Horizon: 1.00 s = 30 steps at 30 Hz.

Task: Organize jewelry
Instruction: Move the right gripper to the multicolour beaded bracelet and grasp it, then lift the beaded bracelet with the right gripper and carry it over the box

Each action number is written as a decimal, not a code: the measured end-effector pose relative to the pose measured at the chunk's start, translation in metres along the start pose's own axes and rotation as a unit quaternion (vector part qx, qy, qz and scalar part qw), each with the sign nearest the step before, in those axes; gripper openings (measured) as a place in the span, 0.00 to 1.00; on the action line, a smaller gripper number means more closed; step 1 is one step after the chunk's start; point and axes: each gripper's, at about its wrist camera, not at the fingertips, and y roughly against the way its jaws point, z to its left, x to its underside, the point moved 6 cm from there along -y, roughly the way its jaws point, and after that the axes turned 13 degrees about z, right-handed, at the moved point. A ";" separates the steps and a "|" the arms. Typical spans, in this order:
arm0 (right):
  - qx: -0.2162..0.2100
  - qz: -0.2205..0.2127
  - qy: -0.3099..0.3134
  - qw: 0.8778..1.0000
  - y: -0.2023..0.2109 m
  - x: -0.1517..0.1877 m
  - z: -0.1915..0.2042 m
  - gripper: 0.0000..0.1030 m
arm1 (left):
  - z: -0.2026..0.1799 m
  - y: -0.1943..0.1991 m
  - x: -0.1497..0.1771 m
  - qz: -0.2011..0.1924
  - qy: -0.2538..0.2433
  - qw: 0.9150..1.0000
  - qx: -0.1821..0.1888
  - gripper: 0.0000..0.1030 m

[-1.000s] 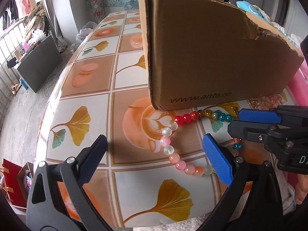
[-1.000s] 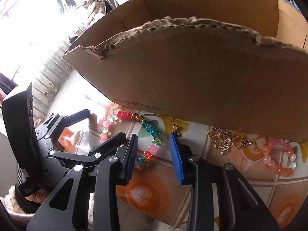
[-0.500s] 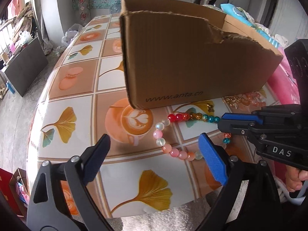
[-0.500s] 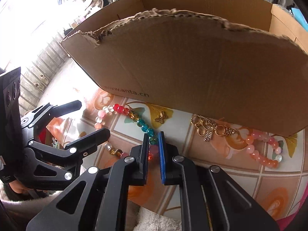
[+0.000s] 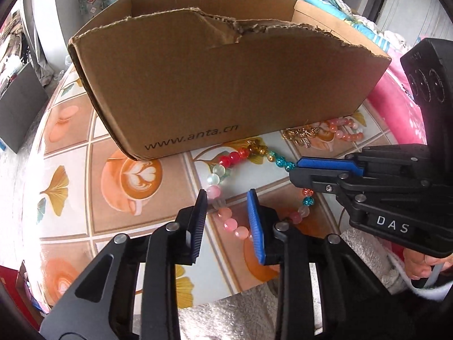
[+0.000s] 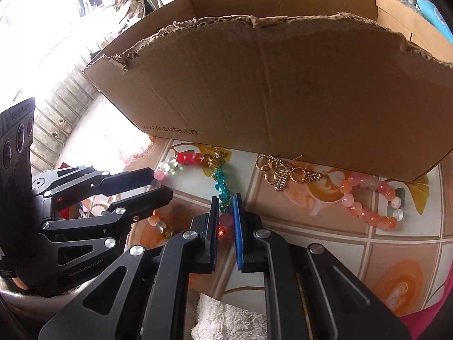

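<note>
Left wrist view shows your left gripper (image 5: 226, 215) straddling the pale pink run of the multicoloured bead strand (image 5: 226, 167), which lies on the counter (image 5: 70, 147) just in front of the cardboard box (image 5: 226, 85). Its jaws have just been closing and now stand narrow, with the beads between them, but the blue pads do not look pressed on yet. Your right gripper (image 6: 225, 212) is already clamped on the teal and pink beads at the other side of the same loop, jaws nearly together.

To do this step well, finish the left squeeze squarely across one bead rather than on the gap between two, so the strand cannot roll out. Keep the pads low, close to the counter, and check for a firm hold before lifting. I judge the next move to be a two-handed lift over the box's torn front edge, so raise both hands together and keep them about as far apart as now; pulling apart could strain the cord or slip a bead free. Clear the ragged rim fully before lowering, since beads may catch on it.

Right wrist view also shows a gold chain piece (image 6: 283, 170) and a pink-orange bracelet (image 6: 371, 201) lying against the box's foot, apart from your strand. Leave them undisturbed for now.
</note>
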 end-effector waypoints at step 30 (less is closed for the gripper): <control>0.048 0.007 0.022 0.999 -0.008 -0.004 0.016 0.11 | -0.006 -0.006 -0.018 0.030 0.003 0.998 -0.047 0.11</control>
